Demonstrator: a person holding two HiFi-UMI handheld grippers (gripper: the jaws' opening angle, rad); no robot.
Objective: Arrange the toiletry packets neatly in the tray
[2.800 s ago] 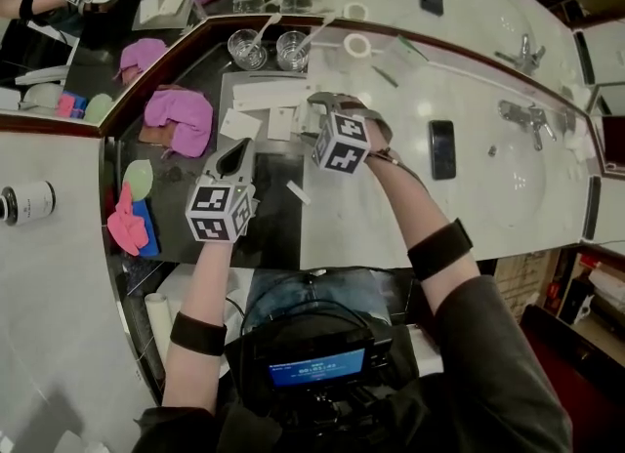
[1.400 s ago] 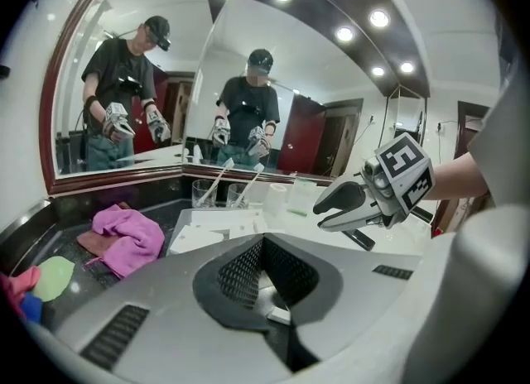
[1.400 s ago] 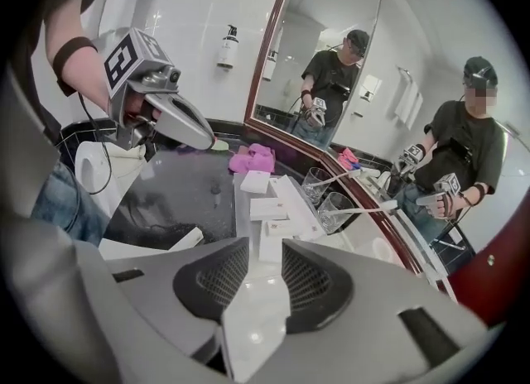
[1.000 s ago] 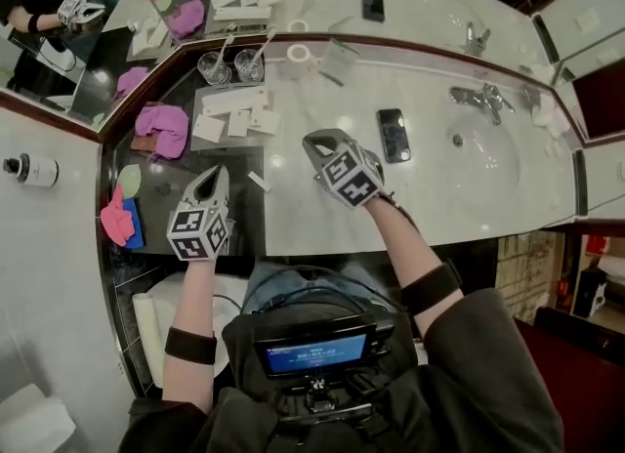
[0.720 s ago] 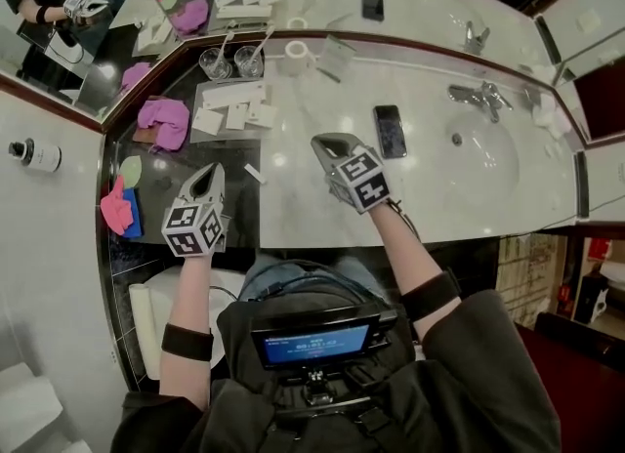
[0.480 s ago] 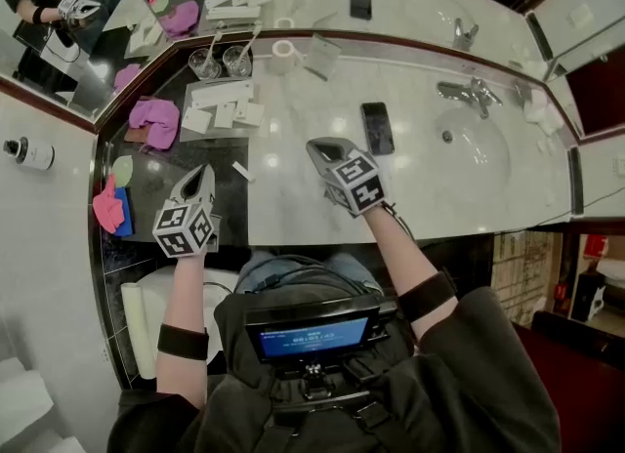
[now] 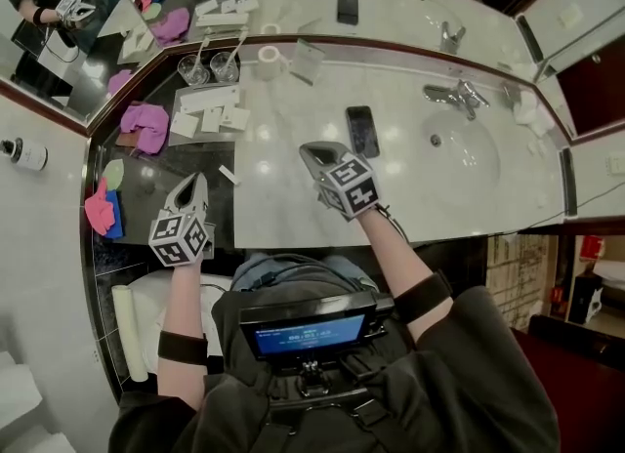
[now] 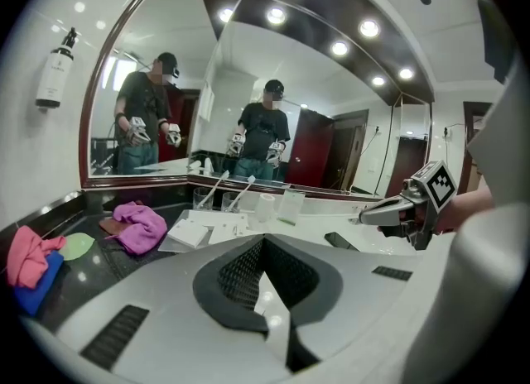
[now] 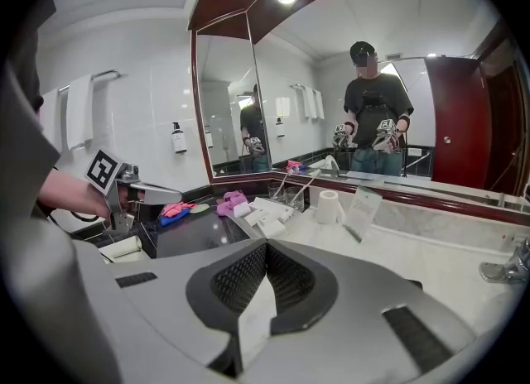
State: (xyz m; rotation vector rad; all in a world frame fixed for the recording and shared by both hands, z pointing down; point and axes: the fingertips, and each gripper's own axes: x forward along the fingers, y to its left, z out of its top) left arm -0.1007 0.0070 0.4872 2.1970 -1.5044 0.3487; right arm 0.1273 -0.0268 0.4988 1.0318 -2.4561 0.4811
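Observation:
A flat grey tray [image 7: 192, 92] sits at the back left of the counter, holding a long white packet [image 7: 209, 100] and several small white packets [image 7: 210, 121]. The same packets [image 8: 192, 232] show in the left gripper view and far off in the right gripper view [image 9: 261, 213]. One small packet [image 7: 228, 175] lies alone on the dark counter. My left gripper [image 7: 198, 180] hovers over the dark counter near the front edge, shut and empty [image 8: 263, 242]. My right gripper [image 7: 306, 151] is over the white marble, shut with nothing in it [image 9: 265, 246]. Both are well short of the tray.
Behind the tray stand two glasses with toothbrushes [image 7: 209, 68], a toilet roll [image 7: 269, 62] and a card [image 7: 306, 59]. A purple cloth [image 7: 142, 119] and pink and blue cloths [image 7: 101, 209] lie at the left. A phone [image 7: 361, 131] and the sink [image 7: 461, 153] are to the right.
Both grippers have drawn back from the tray toward the counter's front edge, staying shut. The head view has shifted, so the tray now sits farther away. The lone packet has not moved.

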